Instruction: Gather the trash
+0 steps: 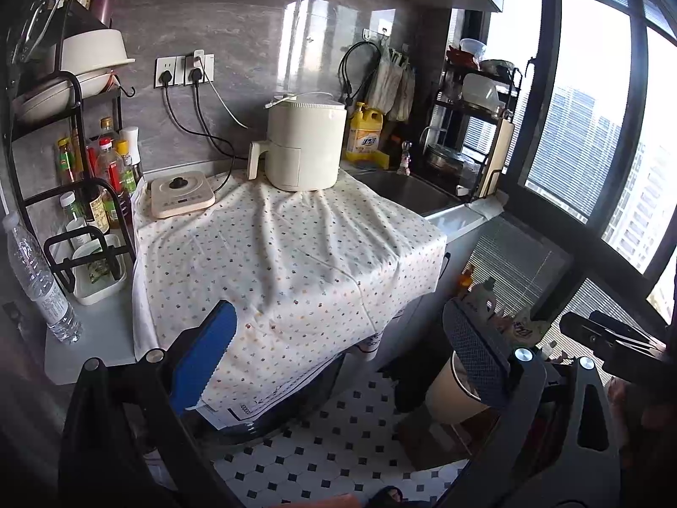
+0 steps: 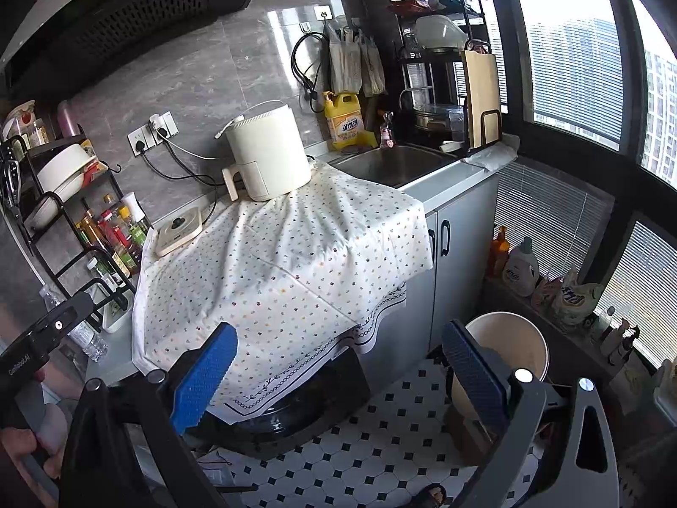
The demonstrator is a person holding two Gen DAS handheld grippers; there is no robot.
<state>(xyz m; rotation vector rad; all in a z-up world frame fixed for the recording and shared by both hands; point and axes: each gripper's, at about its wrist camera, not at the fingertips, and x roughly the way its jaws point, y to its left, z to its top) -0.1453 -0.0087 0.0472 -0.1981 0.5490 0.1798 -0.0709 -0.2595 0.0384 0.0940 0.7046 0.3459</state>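
Above the cloth-covered table [image 2: 275, 262], your left gripper [image 1: 338, 364] and right gripper [image 2: 342, 364] both hang wide apart, holding nothing; the trash bin [image 2: 507, 347] stands on the floor at right.

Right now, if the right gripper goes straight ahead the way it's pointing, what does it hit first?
Probably the dotted cloth draped over the counter: it fills the gap between the open jaws of the right gripper. The white air fryer stands further back on the cloth. Depth is hard to judge through the fisheye.
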